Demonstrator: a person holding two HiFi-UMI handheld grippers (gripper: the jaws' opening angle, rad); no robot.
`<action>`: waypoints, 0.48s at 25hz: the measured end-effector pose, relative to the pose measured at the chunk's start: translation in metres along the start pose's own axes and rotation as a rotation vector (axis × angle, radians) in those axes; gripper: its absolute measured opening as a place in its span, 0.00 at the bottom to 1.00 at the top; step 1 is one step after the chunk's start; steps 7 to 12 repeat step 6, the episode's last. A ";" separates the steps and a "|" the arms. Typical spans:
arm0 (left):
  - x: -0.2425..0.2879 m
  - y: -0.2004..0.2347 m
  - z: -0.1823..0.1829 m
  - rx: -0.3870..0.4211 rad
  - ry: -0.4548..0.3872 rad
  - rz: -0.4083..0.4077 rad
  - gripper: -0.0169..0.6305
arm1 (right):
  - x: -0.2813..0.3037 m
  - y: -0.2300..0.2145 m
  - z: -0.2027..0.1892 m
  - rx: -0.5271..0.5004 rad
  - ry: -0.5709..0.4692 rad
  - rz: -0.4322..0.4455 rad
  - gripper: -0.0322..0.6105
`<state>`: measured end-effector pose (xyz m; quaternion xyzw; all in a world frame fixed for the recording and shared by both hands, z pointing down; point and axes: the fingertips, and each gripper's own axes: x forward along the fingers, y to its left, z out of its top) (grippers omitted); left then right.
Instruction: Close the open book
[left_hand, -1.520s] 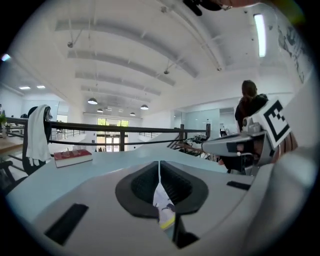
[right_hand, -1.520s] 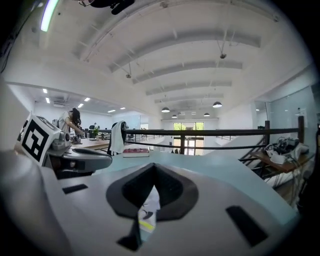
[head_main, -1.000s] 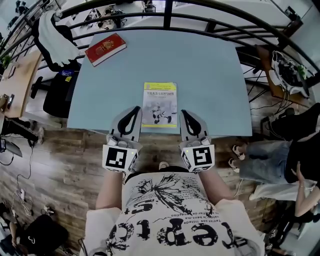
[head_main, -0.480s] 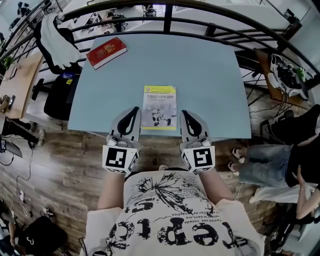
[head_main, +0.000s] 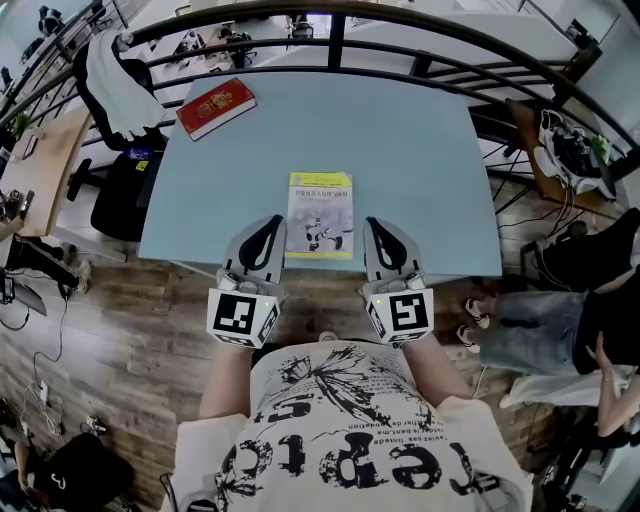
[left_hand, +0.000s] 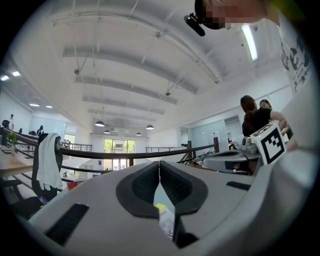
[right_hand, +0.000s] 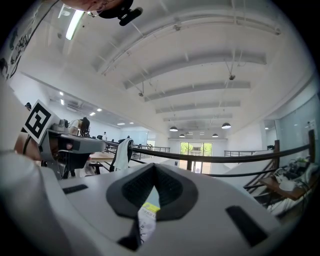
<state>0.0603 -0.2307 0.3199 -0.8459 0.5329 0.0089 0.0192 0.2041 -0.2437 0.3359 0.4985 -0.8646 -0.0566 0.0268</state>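
A thin book (head_main: 320, 213) with a yellow and white cover lies closed and flat on the light blue table (head_main: 420, 140), near its front edge. My left gripper (head_main: 272, 220) hovers just left of the book, shut with nothing in it. My right gripper (head_main: 372, 222) is just right of the book, also shut and holding nothing. In the left gripper view the jaws (left_hand: 159, 162) meet at the tip, and a sliver of the book (left_hand: 165, 220) shows below them. The right gripper (right_hand: 154, 166) view shows the same, with the book (right_hand: 147, 217) under the closed jaws.
A red book (head_main: 216, 105) lies at the table's far left corner. A black railing (head_main: 330, 40) curves behind the table. A chair with a white cloth (head_main: 110, 85) stands to the left. Another person (head_main: 560, 310) sits at the right, beside a desk with clutter.
Both grippers and the book keep their places; only the head view shifts slightly.
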 end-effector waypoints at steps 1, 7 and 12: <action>-0.001 -0.001 0.001 0.002 -0.001 -0.003 0.06 | -0.001 0.001 0.001 -0.001 0.001 0.000 0.06; -0.008 0.000 0.000 0.010 -0.001 0.003 0.06 | -0.003 0.009 0.000 -0.009 0.002 0.011 0.06; -0.008 0.000 0.000 0.010 -0.001 0.003 0.06 | -0.003 0.009 0.000 -0.009 0.002 0.011 0.06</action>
